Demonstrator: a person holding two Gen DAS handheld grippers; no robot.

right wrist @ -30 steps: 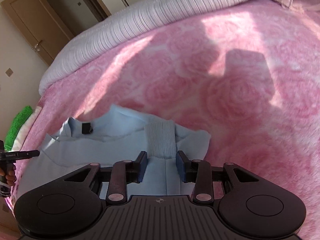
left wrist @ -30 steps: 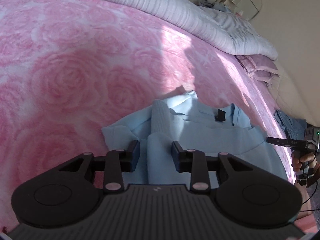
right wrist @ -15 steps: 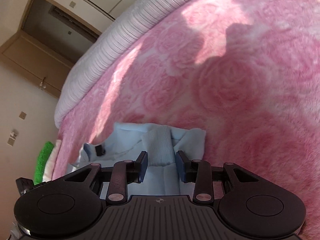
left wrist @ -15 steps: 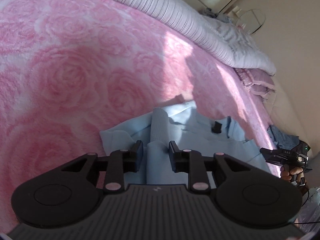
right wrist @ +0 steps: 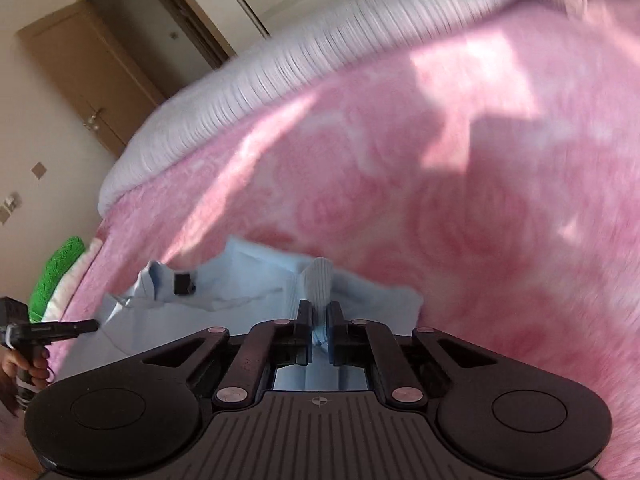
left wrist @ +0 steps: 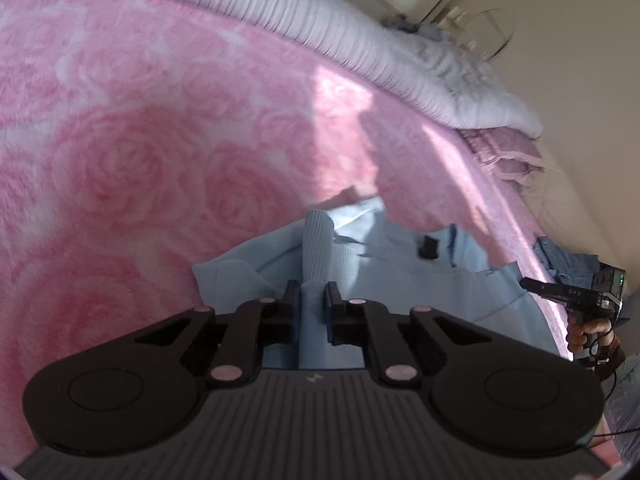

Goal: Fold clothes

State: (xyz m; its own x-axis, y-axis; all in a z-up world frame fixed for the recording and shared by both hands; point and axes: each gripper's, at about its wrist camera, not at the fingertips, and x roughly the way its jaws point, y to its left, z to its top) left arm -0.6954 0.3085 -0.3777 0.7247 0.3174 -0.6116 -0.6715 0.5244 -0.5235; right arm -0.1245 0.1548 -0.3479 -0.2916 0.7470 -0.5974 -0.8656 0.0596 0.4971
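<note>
A light blue sweater [left wrist: 400, 280] [right wrist: 240, 280] lies on a pink rose-patterned blanket [left wrist: 120, 160], with a black tag [left wrist: 428, 247] at its collar. One sleeve with a ribbed cuff [left wrist: 318, 240] runs between my left gripper's [left wrist: 313, 292] jaws, which are closing and pinch the fabric just below the cuff. My right gripper [right wrist: 319, 312] is shut on the other sleeve just below its ribbed cuff [right wrist: 320, 280]. Each wrist view shows the opposite gripper held by a hand at the sweater's far side: the right gripper [left wrist: 560, 294], the left gripper [right wrist: 60, 330].
A grey-white striped duvet [left wrist: 360, 40] is rolled up along the far side of the bed. Pink pillows [left wrist: 504, 156] and a denim garment [left wrist: 568, 260] lie by the right edge. A green cloth [right wrist: 60, 268] sits past the left edge, below a wooden door [right wrist: 80, 80].
Both grippers' jaws, which stood apart around the sleeves, have closed and now pinch the fabric. The right view has swung a little and is blurred.
</note>
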